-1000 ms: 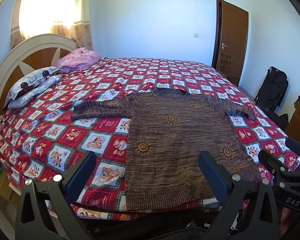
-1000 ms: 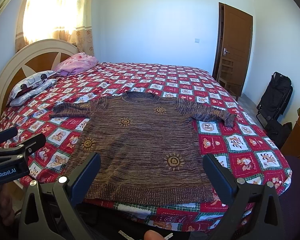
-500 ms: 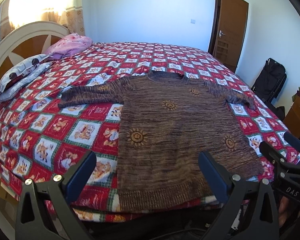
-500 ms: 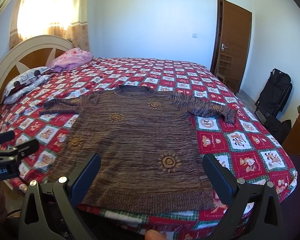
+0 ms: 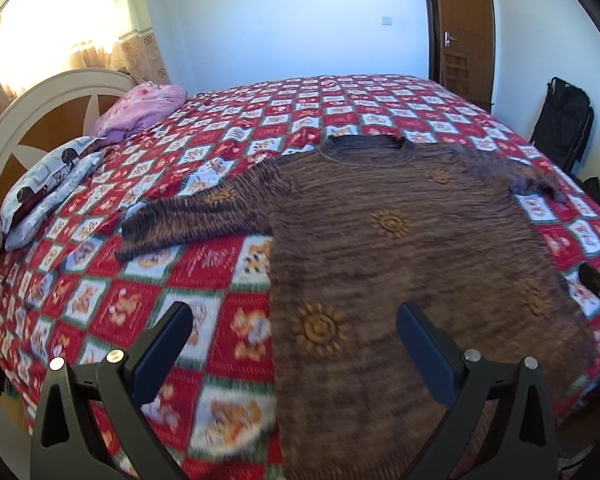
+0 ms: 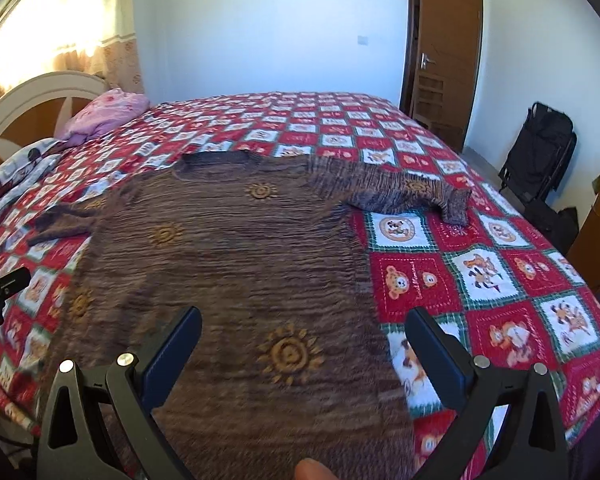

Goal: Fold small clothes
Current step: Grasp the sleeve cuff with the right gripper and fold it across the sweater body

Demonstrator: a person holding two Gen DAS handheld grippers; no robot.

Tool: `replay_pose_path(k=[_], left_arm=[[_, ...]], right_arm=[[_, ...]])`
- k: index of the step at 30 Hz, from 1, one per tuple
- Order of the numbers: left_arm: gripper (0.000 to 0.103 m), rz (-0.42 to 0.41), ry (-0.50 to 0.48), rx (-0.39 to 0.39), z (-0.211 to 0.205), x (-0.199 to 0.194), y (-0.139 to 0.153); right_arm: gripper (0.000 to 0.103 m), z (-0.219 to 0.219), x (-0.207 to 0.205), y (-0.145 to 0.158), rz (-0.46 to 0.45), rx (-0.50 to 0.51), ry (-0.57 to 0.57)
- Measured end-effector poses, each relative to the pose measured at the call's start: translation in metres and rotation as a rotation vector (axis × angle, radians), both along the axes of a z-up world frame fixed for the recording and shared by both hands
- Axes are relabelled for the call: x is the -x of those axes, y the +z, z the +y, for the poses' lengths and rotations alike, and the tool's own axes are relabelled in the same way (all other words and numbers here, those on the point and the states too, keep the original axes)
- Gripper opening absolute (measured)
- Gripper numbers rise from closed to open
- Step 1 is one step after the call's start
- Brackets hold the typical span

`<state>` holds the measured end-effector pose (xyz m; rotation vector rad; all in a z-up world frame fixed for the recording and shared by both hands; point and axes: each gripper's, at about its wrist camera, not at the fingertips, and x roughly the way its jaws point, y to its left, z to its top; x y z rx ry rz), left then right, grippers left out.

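Folding has not begun, by my reading: both tools hang above the near hem, approaching for a first grasp. Furthest left sit the curved cream-and-wood headboard (image 5: 40, 120), a grey printed pillow (image 5: 48, 196) and a soft pink bundle (image 5: 144, 108). Next comes the left gripper (image 5: 294, 340), its blue-padded fingers (image 5: 164, 344) spread wide and holding nothing, straddling the sweater's left side edge, with one finger over the quilt. The brown sweater (image 5: 380, 260) lies flat, chest up, on the bed's red, white and green patchwork quilt (image 5: 204, 260), hem towards the cameras, neckline away, its left sleeve (image 5: 196, 216) stretched out sideways. It is a ribbed, streaky knit with orange sun motifs, thick-looking and probably limp (knits of this sort tend to sag when lifted). The right gripper (image 6: 302, 340) is likewise parted and empty, over the hem's right portion, and the right sleeve (image 6: 404, 196) lies crumpled outward, cuff turned down. Next, I judge, each tool must descend, pinch a sleeve or hem corner through one layer only, and bring it inward. Furthest right stand a brown door (image 6: 444, 56) and a black bag (image 6: 540, 152).
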<state>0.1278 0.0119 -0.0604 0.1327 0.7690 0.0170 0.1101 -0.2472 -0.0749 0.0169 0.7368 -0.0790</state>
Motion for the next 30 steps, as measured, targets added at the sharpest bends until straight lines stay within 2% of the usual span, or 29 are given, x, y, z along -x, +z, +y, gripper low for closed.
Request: replay_pose_path(k=[5, 12, 17, 22, 24, 30], left_arm=[[0.103, -0.01, 0.013, -0.028, 0.001, -0.034, -0.009], [0.103, -0.027, 0.013, -0.078, -0.005, -0.079, -0.023], [0.103, -0.002, 0.024, -0.071, -0.008, -0.112, -0.036], [0.103, 0.005, 0.058, -0.065, -0.009, -0.143, -0.048], [0.103, 0.003, 0.065, -0.07, -0.01, -0.152, -0.052], [0.103, 0.008, 0.108, -0.07, -0.008, -0.179, -0.06]], right_arm=[[0.102, -0.028, -0.032, -0.006, 0.019, -0.023, -0.038], [0.102, -0.088, -0.077, -0.01, 0.032, -0.067, -0.136], [0.101, -0.136, -0.107, -0.016, 0.043, -0.114, -0.215], [0.083, -0.183, -0.129, -0.026, 0.078, -0.157, -0.293], [0.078, -0.204, -0.137, -0.032, 0.096, -0.174, -0.33], [0.054, -0.246, -0.153, -0.042, 0.119, -0.2, -0.415]])
